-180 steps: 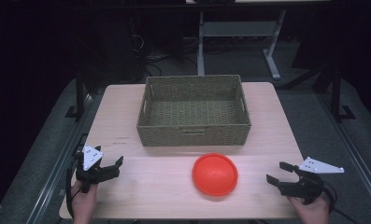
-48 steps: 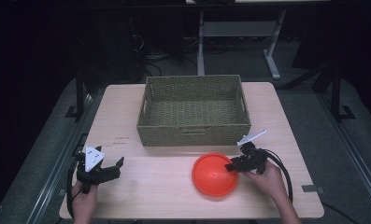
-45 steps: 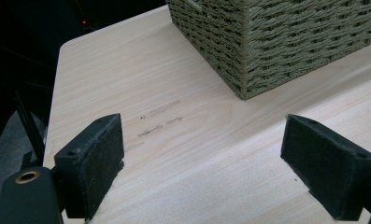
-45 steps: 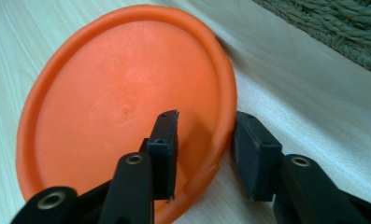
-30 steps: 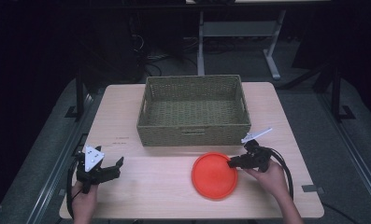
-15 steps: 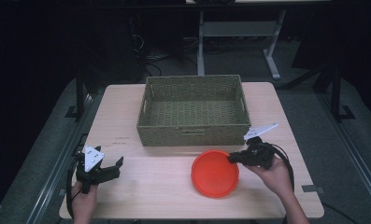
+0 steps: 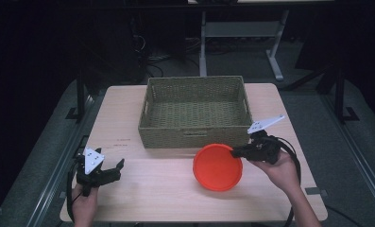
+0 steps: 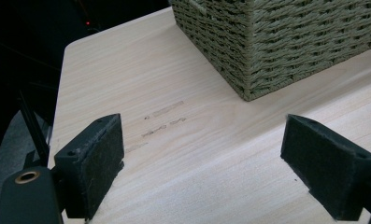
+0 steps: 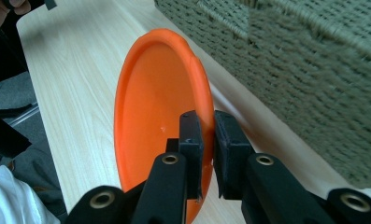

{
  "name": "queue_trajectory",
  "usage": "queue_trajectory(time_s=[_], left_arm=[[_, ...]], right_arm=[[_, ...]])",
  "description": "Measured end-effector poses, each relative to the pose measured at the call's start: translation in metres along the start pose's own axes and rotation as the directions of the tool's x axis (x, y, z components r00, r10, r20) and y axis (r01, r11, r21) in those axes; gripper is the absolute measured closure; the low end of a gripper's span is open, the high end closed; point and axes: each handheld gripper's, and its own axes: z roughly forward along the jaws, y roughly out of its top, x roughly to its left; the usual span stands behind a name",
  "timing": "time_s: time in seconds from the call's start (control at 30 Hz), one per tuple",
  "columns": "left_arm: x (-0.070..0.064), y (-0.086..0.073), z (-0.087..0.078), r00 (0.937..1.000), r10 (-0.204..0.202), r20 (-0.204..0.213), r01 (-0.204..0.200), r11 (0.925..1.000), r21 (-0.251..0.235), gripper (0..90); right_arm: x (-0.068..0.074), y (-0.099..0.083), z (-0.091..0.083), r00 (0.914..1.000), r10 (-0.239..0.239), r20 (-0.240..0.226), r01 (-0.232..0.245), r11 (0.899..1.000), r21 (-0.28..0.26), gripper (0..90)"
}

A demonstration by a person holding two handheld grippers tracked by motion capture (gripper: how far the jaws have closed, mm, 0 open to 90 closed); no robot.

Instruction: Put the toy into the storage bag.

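Here, an orange plate (image 7: 217, 167) tilts up off the bench (image 7: 142, 198), just in front of a woven basket (image 7: 194, 109), its rim pinched between the jaws of the right hand-held gripper (image 9: 206, 140). It looks light, stiff and smooth plastic, likely to slip or swing from a thin edge hold, so a deeper bite on the rim seems safest. The left hand-held gripper (image 8: 211, 172) rests gaping and empty, well apart.

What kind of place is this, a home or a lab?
Probably a lab or recording studio: a bare wooden table in a dark room, metal stand legs and cables behind it, and hand-held grippers working a plate beside a basket.
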Motion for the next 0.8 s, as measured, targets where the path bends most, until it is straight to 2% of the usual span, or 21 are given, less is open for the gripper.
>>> queue_trajectory(time_s=[0.43, 0.5, 0.8], left_arm=[[0.002, 0.000, -0.001, 1.0000, 0.006, -0.004, -0.006, 1.0000, 0.004, 12.9], [0.001, 0.000, -0.001, 1.0000, -0.002, -0.003, 0.002, 1.0000, 0.003, 12.9], [0.001, 0.000, -0.001, 1.0000, -0.006, -0.004, 0.006, 1.0000, -0.001, 12.8]], right_arm=[[0.005, 0.026, -0.014, 0.9996, -0.012, 0.025, 0.012, 1.000, 0.012, 82.1], [0.004, 0.030, -0.016, 0.9993, -0.026, 0.029, 0.026, 1.000, 0.008, 82.1], [0.005, 0.057, -0.029, 0.9980, -0.033, 0.053, 0.032, 0.999, 0.011, 82.1]])
